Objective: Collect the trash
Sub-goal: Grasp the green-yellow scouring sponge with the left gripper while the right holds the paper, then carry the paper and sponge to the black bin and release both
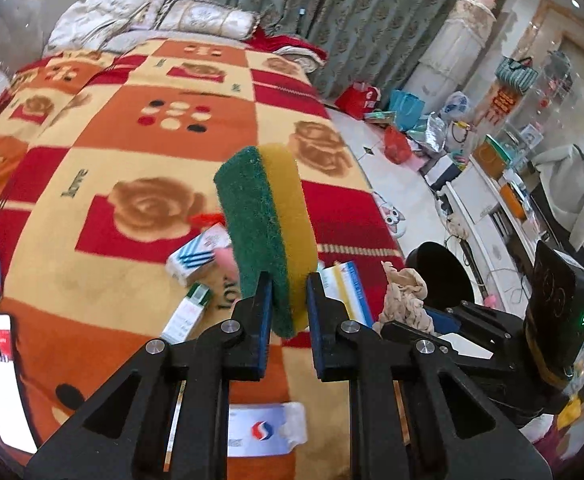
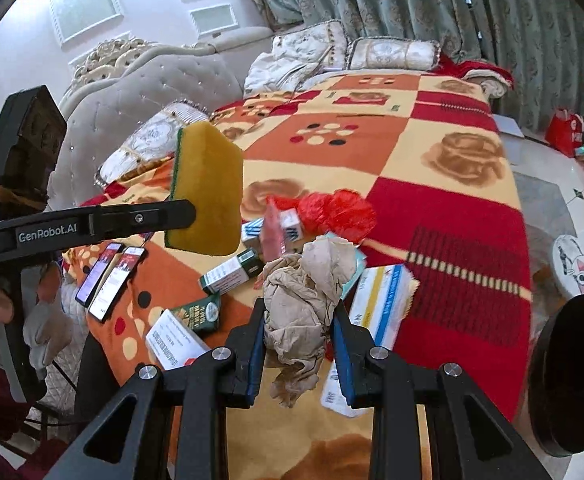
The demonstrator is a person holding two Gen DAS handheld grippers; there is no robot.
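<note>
The left gripper (image 1: 288, 300) pinches a sponge (image 1: 266, 224) by its lower end, one pad on the green scouring face and one on the yellow foam. The sponge stands up and away from the fingers toward 12 o'clock, clear of the blanket (image 1: 92, 152). It looks light and springy; the foam gives under the pads, so a grip low on the end holds it but lets the free end wobble. A hold nearer the middle would likely steady it.

The right gripper (image 2: 298, 344) is closed on a crumpled beige wad (image 2: 306, 292), soft cloth or paper, I cannot tell which. The wad bulges above the pads and a loose tail hangs below at 6 o'clock. It seems nearly weightless and limp, and a loose fold could slip out if only an outer layer is caught, so the thick core is the safer place to squeeze.

More litter lies on the blanket: a red net (image 2: 340, 210) at 12 o'clock from the wad, small boxes (image 2: 228, 272) at 10 o'clock, a long box (image 2: 384, 300) at 3 o'clock. The boxes look stiff and light, best taken across their narrow sides. The net is flimsy and may snag. Two phones (image 2: 110, 280) lie near the edge at 9 o'clock; these are probably not trash.
</note>
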